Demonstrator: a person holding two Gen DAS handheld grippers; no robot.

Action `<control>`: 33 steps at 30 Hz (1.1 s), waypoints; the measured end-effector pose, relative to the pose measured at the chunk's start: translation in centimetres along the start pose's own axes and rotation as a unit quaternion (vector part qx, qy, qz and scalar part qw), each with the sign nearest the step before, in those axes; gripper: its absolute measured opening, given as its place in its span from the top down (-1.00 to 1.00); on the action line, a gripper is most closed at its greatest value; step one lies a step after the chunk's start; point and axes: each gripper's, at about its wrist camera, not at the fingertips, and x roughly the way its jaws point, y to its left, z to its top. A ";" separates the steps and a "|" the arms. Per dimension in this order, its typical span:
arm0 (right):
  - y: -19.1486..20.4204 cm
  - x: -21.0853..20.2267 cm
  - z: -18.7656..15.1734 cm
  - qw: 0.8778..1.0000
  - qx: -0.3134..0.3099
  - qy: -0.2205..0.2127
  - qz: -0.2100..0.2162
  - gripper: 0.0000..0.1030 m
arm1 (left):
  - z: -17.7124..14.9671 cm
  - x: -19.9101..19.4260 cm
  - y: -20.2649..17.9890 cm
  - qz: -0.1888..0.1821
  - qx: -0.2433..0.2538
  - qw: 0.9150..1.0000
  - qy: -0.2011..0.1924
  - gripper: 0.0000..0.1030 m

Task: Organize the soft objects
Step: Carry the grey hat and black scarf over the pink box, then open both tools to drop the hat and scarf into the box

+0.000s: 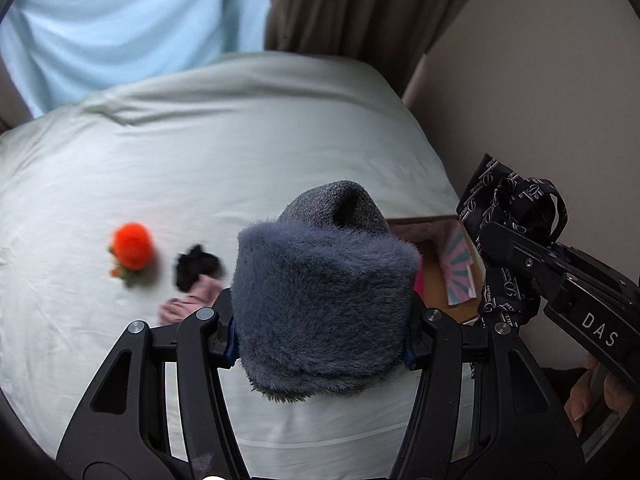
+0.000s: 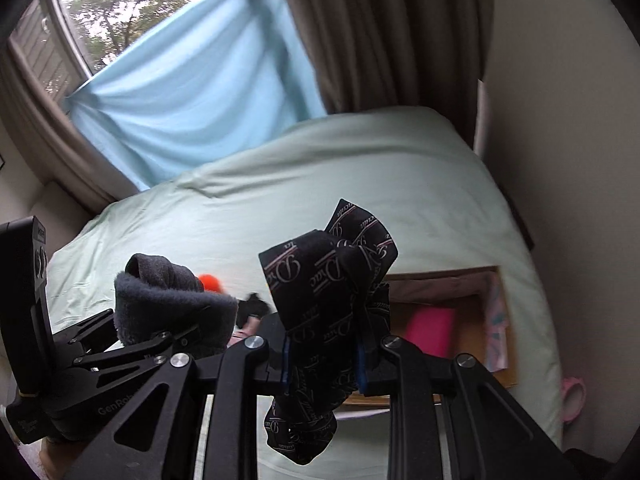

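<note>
Step in hand: transport. The left tongs (image 1: 320, 344) are clamped on a grey fuzzy sock (image 1: 324, 304); the right tongs (image 2: 324, 364) are clamped on a black printed cloth (image 2: 328, 280). Both loads hang above the bed (image 1: 200, 152). Next move, likely: carry right to the cardboard box (image 2: 444, 280) and release. Blue curtain (image 2: 192, 88) and window lie far.

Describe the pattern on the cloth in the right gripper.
Black cloth with repeated pale script lettering; right wrist view shows it best.

Brown curtains (image 2: 384, 36) and blue cloth (image 2: 192, 92) cover the window (image 2: 100, 4).
</note>
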 end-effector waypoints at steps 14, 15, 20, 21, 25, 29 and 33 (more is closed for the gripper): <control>-11.5 7.3 0.2 0.996 0.017 0.084 -0.038 0.58 | 0.5 14.1 -6.8 0.002 0.024 0.994 0.111 -0.03; -12.1 8.2 0.2 0.995 0.015 0.094 -0.040 0.58 | 0.4 15.3 -6.8 0.012 0.024 0.992 0.124 -0.03; -14.1 12.1 -0.8 0.988 0.014 0.152 -0.038 0.58 | -0.6 20.1 -7.0 0.024 0.015 0.986 0.167 -0.03; -14.4 12.8 -1.1 0.986 0.015 0.163 -0.035 0.58 | -0.9 20.6 -7.0 0.026 0.016 0.985 0.172 -0.03; -15.4 15.2 -2.1 0.980 0.023 0.194 -0.035 0.58 | -1.6 22.4 -6.8 0.029 0.016 0.981 0.192 -0.03; -15.9 16.3 -2.0 0.976 0.031 0.211 -0.034 0.58 | -1.5 22.3 -7.5 0.036 0.044 0.982 0.181 -0.37; -16.6 16.2 -1.1 0.978 0.063 0.197 -0.013 -0.66 | -1.4 20.9 -9.4 0.082 0.117 0.976 0.162 -0.99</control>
